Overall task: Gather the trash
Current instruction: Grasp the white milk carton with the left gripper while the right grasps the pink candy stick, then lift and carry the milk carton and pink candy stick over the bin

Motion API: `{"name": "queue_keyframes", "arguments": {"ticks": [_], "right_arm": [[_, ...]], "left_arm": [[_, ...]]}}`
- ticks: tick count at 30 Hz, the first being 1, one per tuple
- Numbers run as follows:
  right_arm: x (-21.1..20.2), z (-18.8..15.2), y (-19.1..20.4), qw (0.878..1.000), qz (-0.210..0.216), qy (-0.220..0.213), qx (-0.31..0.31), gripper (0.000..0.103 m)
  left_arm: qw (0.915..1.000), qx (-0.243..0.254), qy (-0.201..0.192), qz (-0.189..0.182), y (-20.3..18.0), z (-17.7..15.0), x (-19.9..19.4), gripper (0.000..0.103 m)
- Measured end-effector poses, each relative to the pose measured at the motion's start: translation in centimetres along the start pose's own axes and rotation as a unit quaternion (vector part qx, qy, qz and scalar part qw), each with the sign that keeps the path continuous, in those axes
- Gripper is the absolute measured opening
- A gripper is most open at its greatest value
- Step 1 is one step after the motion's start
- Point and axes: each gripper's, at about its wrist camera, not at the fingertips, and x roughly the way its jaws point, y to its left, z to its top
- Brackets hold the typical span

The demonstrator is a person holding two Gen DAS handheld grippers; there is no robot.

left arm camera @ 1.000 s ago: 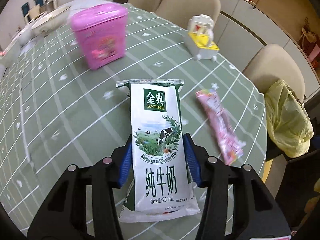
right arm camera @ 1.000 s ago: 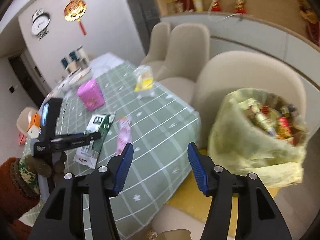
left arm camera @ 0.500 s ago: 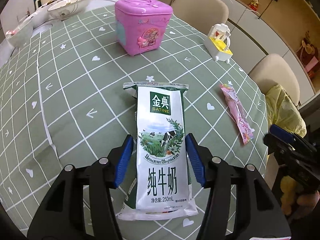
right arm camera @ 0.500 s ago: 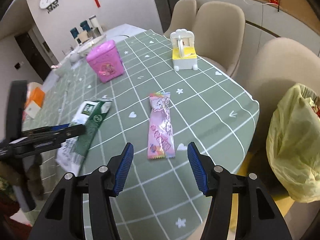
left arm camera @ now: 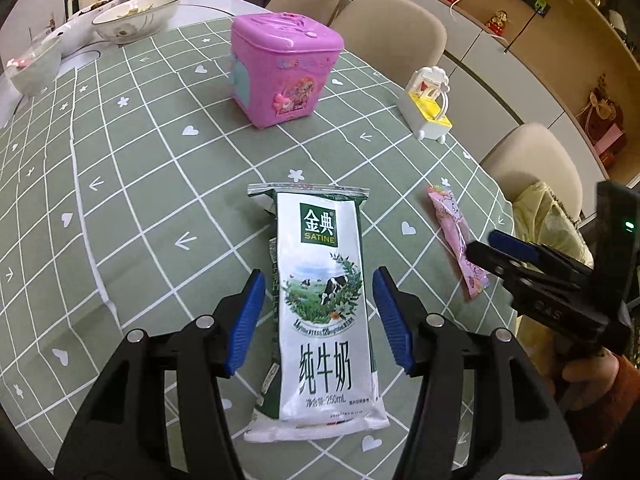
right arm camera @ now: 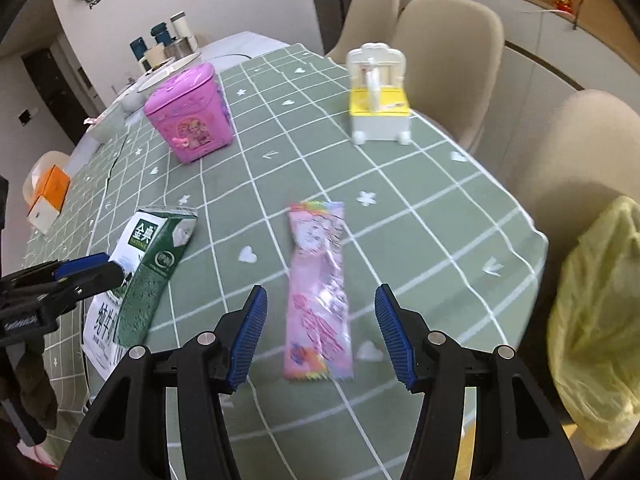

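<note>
My left gripper (left arm camera: 318, 320) straddles the milk pouch (left arm camera: 322, 300), which lies flat on the green checked tablecloth (left arm camera: 160, 200); my jaws there have just been opening, and the blue pads now stand a little clear of the pouch on both sides, so nothing is held. My right gripper (right arm camera: 320, 332) is spread wide with the pink wrapper (right arm camera: 318, 292) lying lengthwise between the jaws, untouched, near the table's edge. The yellow trash bag (right arm camera: 596, 320) hangs off to the right, below the table's edge and beside a beige chair (right arm camera: 576, 152), so both pieces have to be carried past that edge. The risks I see are mostly about flatness. The wrapper is thin and slick, and if I close without getting the pads right down to the cloth I may skate over it or pinch up a fold of tablecloth instead, dragging the cloth and whatever stands on it, the pink box (right arm camera: 188, 116) and the yellow and white toy (right arm camera: 378, 96) included. The pouch looks soft and flattened, so a squeeze across its width may buckle it, and any milk left inside could spill out. My two grippers also work close together, so a sideways swing toward the bag could knock one against the other.
</note>
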Motion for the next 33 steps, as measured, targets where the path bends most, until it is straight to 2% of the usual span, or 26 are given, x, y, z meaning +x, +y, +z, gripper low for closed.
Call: {"name": "queue_keyframes", "arguments": {"ticks": [2,9,10,11,12,14,20,24,33], "right_arm": [[0.6,0.3,0.0,1.000,-0.007,0.001,0.000,0.053],[2.6,1.9,0.4,0.999,0.018,0.005,-0.030,0.052],[2.8,2.0,0.6,0.999,0.016,0.007,-0.035,0.046],[3.0,2.0,0.7,0.999,0.015,0.011,-0.039,0.034],[3.0,2.1,0.8,0.999,0.016,0.016,-0.041,0.028],[2.5,1.9,0.8,0.999,0.013,0.008,-0.036,0.026],[-1.1,1.2,0.3,0.999,0.013,-0.035,-0.013,0.024],[-2.8,0.5,0.1,0.999,0.024,-0.042,0.008,0.024],[-5.3,-1.8,0.7,0.998,0.023,-0.053,0.010,0.024]], "left_arm": [[1.0000,-0.004,0.001,-0.005,0.2,-0.3,-0.3,0.054],[0.9997,-0.020,0.009,-0.007,1.2,-0.8,-0.3,0.057],[0.9997,-0.021,0.009,-0.006,1.2,-0.8,-0.4,0.057],[0.9997,-0.021,0.008,-0.006,1.3,-0.9,-0.4,0.057],[0.9997,-0.020,0.008,-0.006,1.3,-0.9,-0.5,0.057],[0.9998,-0.018,0.007,-0.007,1.1,-0.8,-0.5,0.057],[0.9999,0.000,0.010,-0.008,0.2,-0.4,-0.1,0.057],[0.9998,0.015,0.009,0.001,-0.6,0.3,0.5,0.057],[0.9984,0.036,0.039,0.019,-1.3,0.6,2.7,0.057]]}}
